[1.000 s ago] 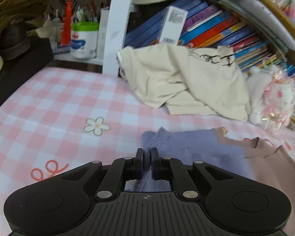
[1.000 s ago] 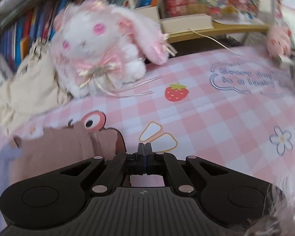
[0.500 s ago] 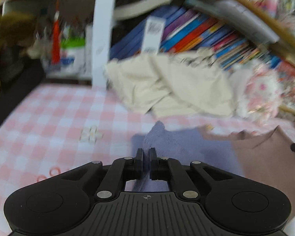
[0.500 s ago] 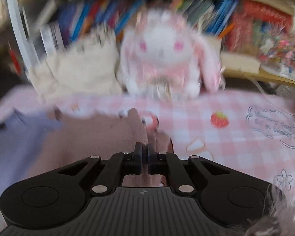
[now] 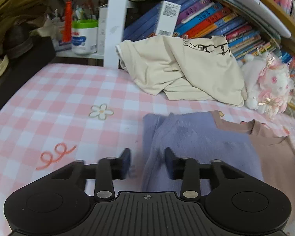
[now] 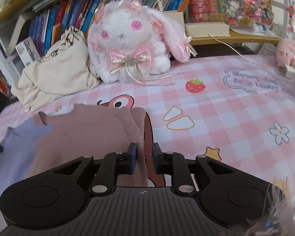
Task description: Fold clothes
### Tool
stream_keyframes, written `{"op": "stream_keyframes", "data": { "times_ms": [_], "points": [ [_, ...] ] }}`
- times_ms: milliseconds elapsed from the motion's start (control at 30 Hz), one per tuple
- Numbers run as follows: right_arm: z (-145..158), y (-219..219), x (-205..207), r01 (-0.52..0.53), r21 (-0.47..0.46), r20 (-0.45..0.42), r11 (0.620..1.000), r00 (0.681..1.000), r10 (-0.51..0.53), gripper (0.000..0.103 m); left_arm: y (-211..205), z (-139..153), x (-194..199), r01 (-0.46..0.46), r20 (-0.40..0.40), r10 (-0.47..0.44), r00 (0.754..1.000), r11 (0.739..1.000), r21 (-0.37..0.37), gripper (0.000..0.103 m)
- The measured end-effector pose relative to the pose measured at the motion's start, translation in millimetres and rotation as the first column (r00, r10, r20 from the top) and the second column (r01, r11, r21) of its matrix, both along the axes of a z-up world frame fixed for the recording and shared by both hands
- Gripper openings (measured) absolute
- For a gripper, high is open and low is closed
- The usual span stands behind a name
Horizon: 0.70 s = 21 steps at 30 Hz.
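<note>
Both grippers are letting go of the sweater (image 5: 202,137), a lilac-and-mauve knit lying folded on the sheet (image 5: 55,102) just ahead of them. The left gripper (image 5: 147,160) has just been opening: its jaws stand well apart, the lilac edge between them but not pinched. The right gripper (image 6: 144,158) has also just been opening, by less; the mauve folded edge (image 6: 135,125) sits in the narrow gap, and the pads look clear of it.

To finish this release well, I judge both should open fully and lift straight back, so no pad drags the knit and undoes the fold; the soft fabric will snag easily.

The surface is a pink-checked sheet with cartoon prints. Farther off, a crumpled cream garment (image 5: 182,68) lies unfolded, probably next. To its right, just beside it, sits a plush rabbit (image 6: 127,39). Behind are shelves of books (image 5: 206,19), and far left a white tub (image 5: 84,37).
</note>
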State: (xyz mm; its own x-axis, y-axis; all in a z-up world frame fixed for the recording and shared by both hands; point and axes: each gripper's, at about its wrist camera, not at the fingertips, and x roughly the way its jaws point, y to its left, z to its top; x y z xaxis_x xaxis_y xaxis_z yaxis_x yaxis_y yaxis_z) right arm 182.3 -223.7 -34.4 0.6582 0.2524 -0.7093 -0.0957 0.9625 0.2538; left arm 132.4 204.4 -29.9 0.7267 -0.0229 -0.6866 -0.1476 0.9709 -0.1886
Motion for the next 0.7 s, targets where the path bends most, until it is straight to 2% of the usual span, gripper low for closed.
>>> {"op": "stream_keyframes", "data": {
  "times_ms": [200, 267, 333, 367, 433, 467, 600, 700],
  "points": [
    [-7.6, -11.8, -19.6, 0.026, 0.073, -0.055, 0.997, 0.998, -0.022, 0.022, 1.8, -8.7, -15.3, -0.009, -0.02, 0.007, 1.0, 0.996, -0.091, 0.045],
    [-11.1, -14.0, -20.1, 0.04, 0.1, -0.066, 0.994, 0.997, -0.033, 0.022, 2.0, -11.8, -17.1, -0.016, -0.025, 0.013, 1.0, 0.992, -0.127, 0.043],
    [-15.0, -15.4, -19.3, 0.044, 0.139, -0.086, 0.989, 0.996, -0.032, 0.024, 3.4, -13.3, -17.0, -0.023, -0.026, 0.019, 0.999, 0.985, -0.169, 0.034],
    [-16.8, -15.9, -19.1, 0.044, 0.165, -0.097, 0.985, 0.995, -0.029, 0.02, 3.7, -12.7, -16.8, -0.024, -0.03, 0.019, 0.999, 0.984, -0.174, 0.031],
    [-19.2, -16.1, -19.4, 0.048, 0.207, -0.112, 0.977, 0.993, -0.025, 0.014, 4.4, -11.7, -16.5, -0.025, -0.038, 0.018, 0.999, 0.983, -0.183, 0.02],
    [-18.6, -14.8, -19.9, 0.05, 0.207, -0.112, 0.977, 0.993, -0.027, 0.014, 4.6, -10.7, -16.7, -0.023, -0.041, 0.016, 0.999, 0.982, -0.186, 0.018],
    [-16.3, -12.2, -21.9, 0.032, 0.216, -0.118, 0.976, 0.993, -0.006, 0.013, 2.7, 0.7, -19.7, 0.012, -0.036, -0.017, 0.999, 0.99, -0.14, 0.016],
    [-17.1, -11.0, -23.7, 0.027, 0.223, -0.117, 0.974, 0.993, -0.001, 0.013, 7.0, -1.3, -18.7, 0.004, -0.052, -0.011, 0.999, 0.991, -0.137, 0.016]
  ]
}}
